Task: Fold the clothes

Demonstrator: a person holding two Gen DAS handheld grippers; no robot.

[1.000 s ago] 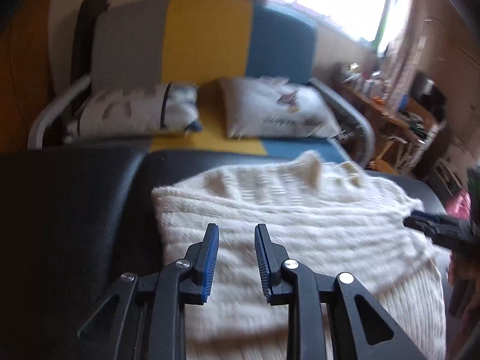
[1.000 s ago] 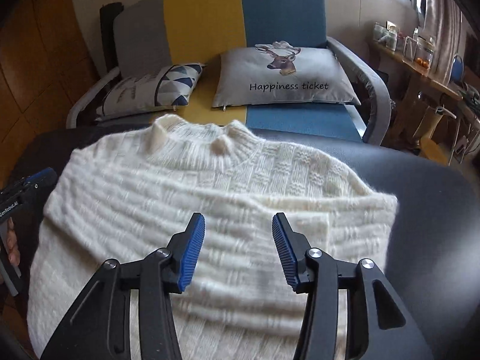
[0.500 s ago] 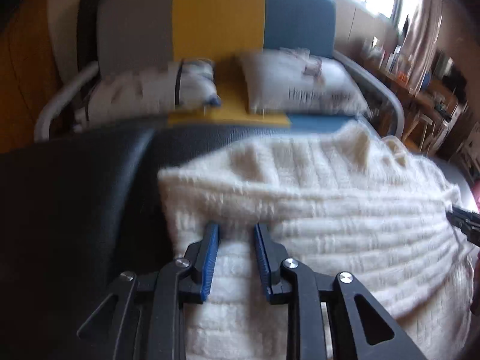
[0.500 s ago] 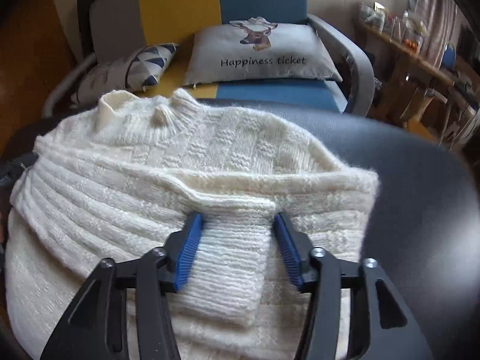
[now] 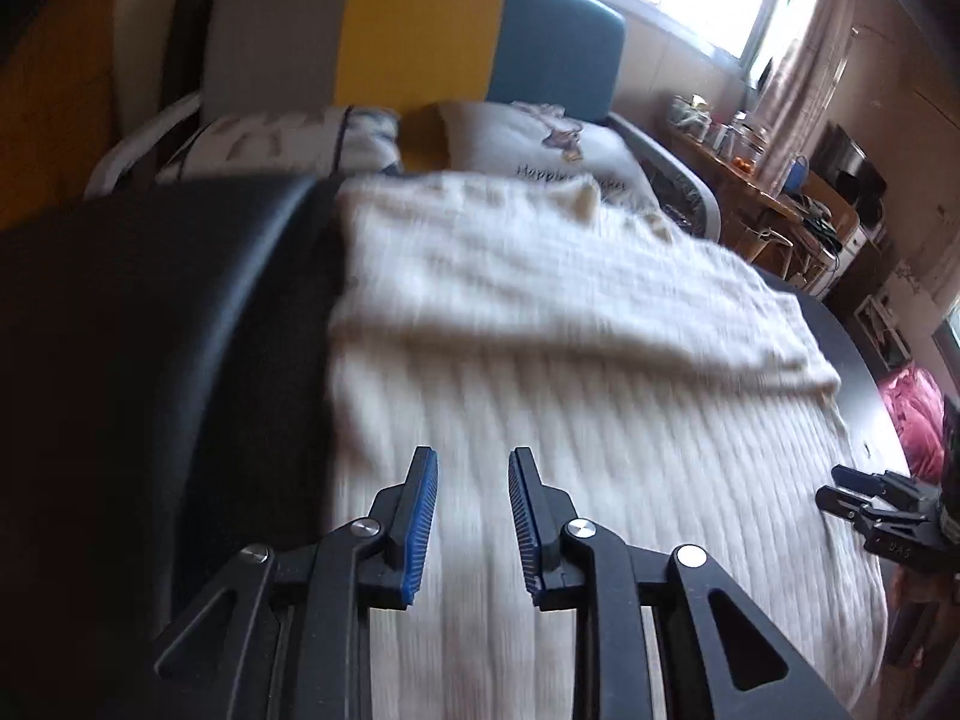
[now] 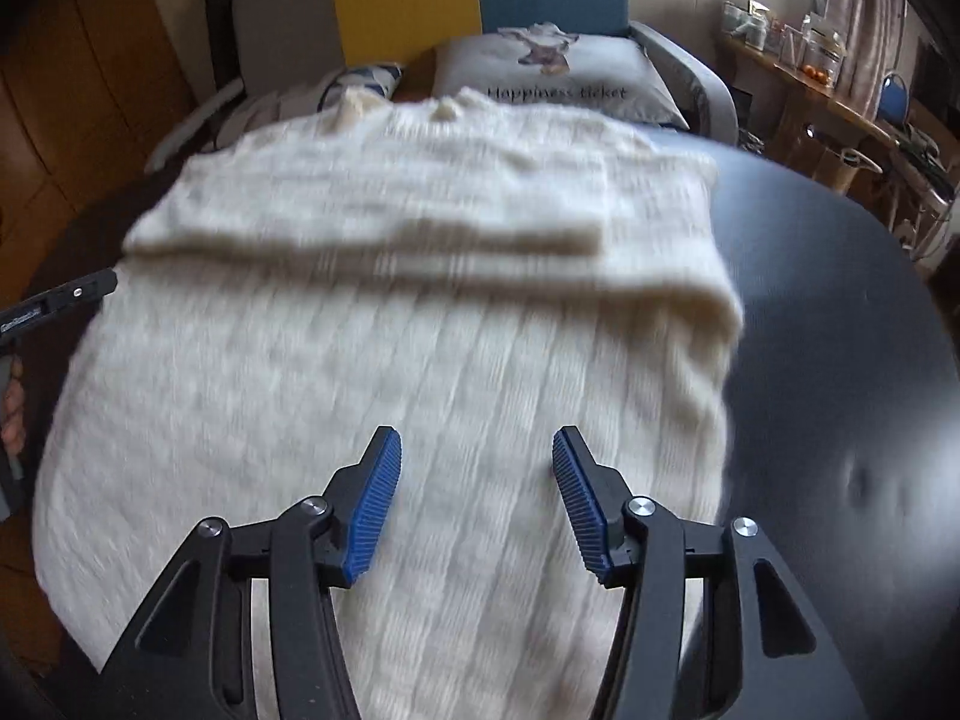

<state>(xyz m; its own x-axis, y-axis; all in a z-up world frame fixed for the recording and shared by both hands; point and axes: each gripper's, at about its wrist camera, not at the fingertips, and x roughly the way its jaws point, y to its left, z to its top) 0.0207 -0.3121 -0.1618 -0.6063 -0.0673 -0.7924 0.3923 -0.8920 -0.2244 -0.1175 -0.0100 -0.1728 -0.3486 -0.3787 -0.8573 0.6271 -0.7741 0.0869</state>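
Left wrist view: the left gripper (image 5: 472, 516) hangs over the near part of a cream ribbed knit sweater (image 5: 570, 360), its blue-padded fingers (image 5: 420, 516) parted by a narrow gap with nothing between them. The sweater lies spread on a black padded table (image 5: 150, 330), running from under the gripper forward to the far edge, with a folded band of knit lying across it ahead of the fingertips. Off to the right of this tool, the right gripper (image 5: 840, 495) shows at the sweater's side edge. Beyond the table stands a grey, yellow and blue sofa (image 5: 420, 42) with a white printed cushion (image 5: 540, 144) on its seat.

Right wrist view: the right gripper (image 6: 477, 480) is spread wide and empty above the same sweater (image 6: 390, 330), which fills the space below and ahead of it; the folded band crosses ahead of the pads. Bare black table (image 6: 840, 330) lies to this tool's right. At its far left, the tip of the left gripper (image 6: 66, 297) reaches the sweater's edge, with part of a hand (image 6: 12, 408) behind it. Motion blur softens the knit in both views.
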